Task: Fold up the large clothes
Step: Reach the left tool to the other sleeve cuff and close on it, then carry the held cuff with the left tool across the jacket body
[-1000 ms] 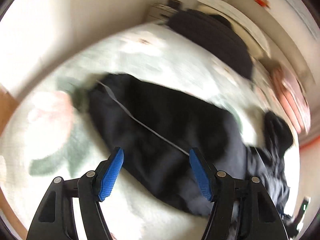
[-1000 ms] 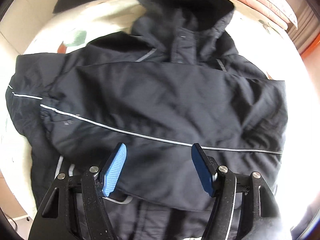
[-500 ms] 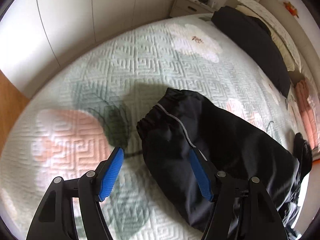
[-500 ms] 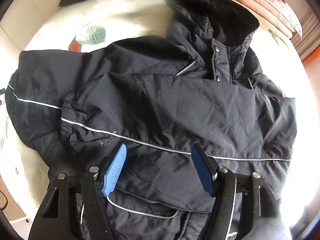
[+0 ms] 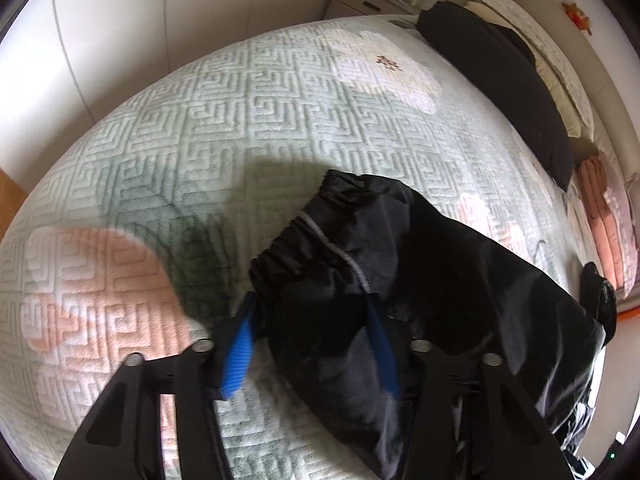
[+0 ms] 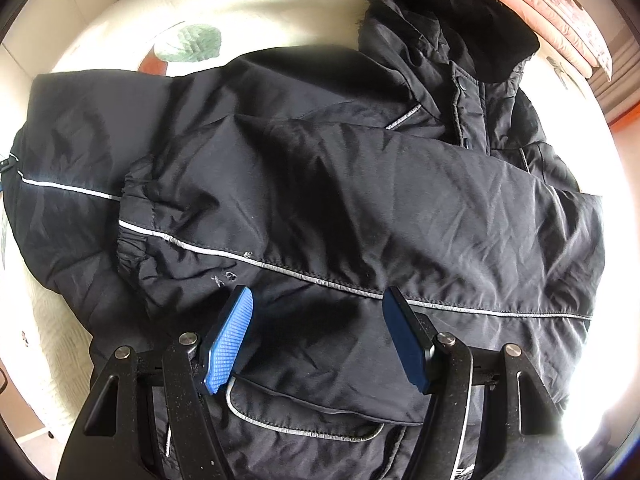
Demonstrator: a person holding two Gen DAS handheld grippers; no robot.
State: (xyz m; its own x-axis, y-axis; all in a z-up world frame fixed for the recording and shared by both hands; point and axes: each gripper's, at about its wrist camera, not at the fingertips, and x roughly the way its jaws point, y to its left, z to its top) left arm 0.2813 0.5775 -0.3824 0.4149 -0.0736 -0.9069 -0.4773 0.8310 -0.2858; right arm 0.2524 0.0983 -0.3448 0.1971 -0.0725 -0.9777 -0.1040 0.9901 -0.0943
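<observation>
A black hooded jacket (image 6: 360, 184) with thin grey piping lies spread on the bed. One sleeve (image 6: 320, 220) is folded across its chest, cuff to the left. In the left wrist view the other sleeve (image 5: 400, 264) runs out over the bedspread, ending in a gathered cuff (image 5: 288, 248). My left gripper (image 5: 310, 304) straddles this sleeve just behind the cuff. Its jaws are closing with the fabric between the blue pads (image 5: 236, 360). My right gripper (image 6: 316, 294) hovers open above the folded sleeve, over the grey piping, holding nothing.
A quilted pale green bedspread (image 5: 240, 120) with pink and white flowers covers the bed. At the head lie a long black pillow (image 5: 500, 80) and folded pink blankets (image 5: 604, 240). A nightstand (image 5: 368, 0) and white wardrobe doors (image 5: 120, 20) stand beyond the bed.
My left gripper swung from over the jacket to the outstretched sleeve, dropped to its cuff, and its jaws narrowed around it. My right gripper drifted left along the folded sleeve, still open.
</observation>
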